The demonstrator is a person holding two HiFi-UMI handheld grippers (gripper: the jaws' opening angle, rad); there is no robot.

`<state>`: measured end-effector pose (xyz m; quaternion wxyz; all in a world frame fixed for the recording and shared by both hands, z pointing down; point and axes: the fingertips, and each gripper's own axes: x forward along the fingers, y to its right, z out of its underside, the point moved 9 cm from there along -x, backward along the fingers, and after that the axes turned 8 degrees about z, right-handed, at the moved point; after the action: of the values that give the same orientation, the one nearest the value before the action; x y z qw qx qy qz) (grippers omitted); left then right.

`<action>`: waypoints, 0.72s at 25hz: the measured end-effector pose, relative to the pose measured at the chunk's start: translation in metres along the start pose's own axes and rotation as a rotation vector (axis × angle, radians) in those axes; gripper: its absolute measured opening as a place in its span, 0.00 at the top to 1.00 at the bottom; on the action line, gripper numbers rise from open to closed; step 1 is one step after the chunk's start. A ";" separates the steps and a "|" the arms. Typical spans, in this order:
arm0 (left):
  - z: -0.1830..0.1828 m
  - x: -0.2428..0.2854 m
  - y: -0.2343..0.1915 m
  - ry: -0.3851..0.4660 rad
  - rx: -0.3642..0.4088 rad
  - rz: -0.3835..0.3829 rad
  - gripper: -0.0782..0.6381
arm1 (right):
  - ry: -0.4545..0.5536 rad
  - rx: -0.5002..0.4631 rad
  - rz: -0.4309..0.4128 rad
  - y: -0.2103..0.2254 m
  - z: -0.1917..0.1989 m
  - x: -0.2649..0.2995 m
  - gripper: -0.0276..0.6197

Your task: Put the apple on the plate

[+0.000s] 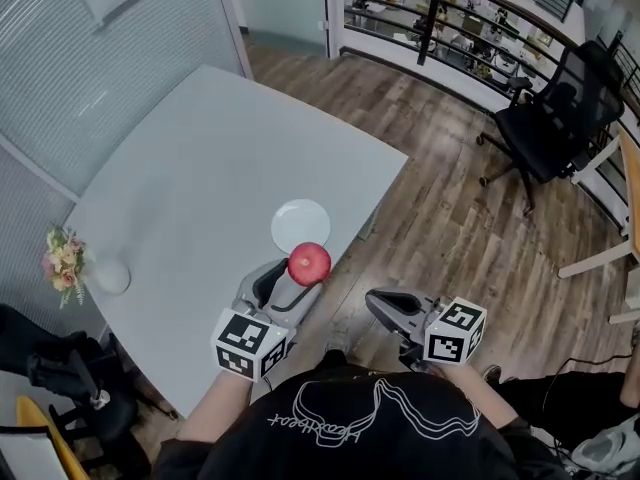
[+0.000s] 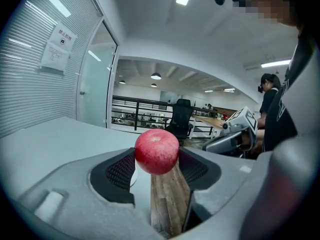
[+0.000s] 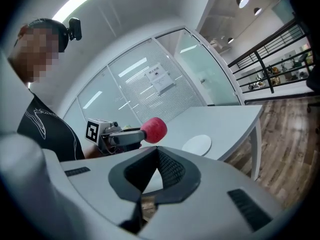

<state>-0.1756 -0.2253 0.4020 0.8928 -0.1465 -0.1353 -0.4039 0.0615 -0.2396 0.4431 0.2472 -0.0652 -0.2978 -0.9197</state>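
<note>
A red apple (image 1: 309,263) is clamped between the jaws of my left gripper (image 1: 300,273), which is shut on it just above the near edge of the white table (image 1: 190,168). The round white plate (image 1: 300,225) lies empty on the table just beyond the apple. In the left gripper view the apple (image 2: 157,151) sits between the dark pads (image 2: 120,171). My right gripper (image 1: 378,303) hangs off the table over the wooden floor, to the right of the left one, jaws together and empty. From the right gripper view (image 3: 157,154) I see the apple (image 3: 155,129) and the plate (image 3: 197,144).
A small bunch of flowers (image 1: 62,258) and a white round object (image 1: 110,276) stand at the table's left edge. A black office chair (image 1: 550,118) is on the wooden floor to the far right. A glass wall with blinds (image 1: 90,58) borders the table at the left.
</note>
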 end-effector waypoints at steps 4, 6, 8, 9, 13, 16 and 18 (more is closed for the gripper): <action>0.001 0.012 -0.030 -0.016 0.012 -0.012 0.50 | -0.011 0.008 0.016 0.010 -0.008 0.018 0.94; 0.003 0.018 -0.044 -0.024 0.009 -0.014 0.50 | -0.014 0.014 0.022 0.015 -0.011 0.026 0.94; 0.006 0.025 -0.057 -0.029 0.000 -0.012 0.50 | -0.019 0.021 0.029 0.019 -0.012 0.033 0.94; 0.007 0.028 -0.063 -0.033 0.001 -0.014 0.50 | -0.024 0.025 0.038 0.021 -0.013 0.036 0.94; 0.017 0.042 -0.085 -0.063 0.014 -0.030 0.50 | -0.036 0.047 0.063 0.027 -0.012 0.047 0.94; 0.026 0.051 -0.097 -0.066 0.019 -0.038 0.50 | -0.045 0.057 0.077 0.030 -0.008 0.054 0.94; 0.031 0.057 -0.103 -0.069 0.027 -0.040 0.50 | -0.045 0.064 0.085 0.032 -0.004 0.057 0.94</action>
<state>-0.2216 -0.3181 0.4669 0.8812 -0.1458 -0.1744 -0.4145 0.0276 -0.2878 0.4714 0.2812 -0.0903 -0.3296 -0.8967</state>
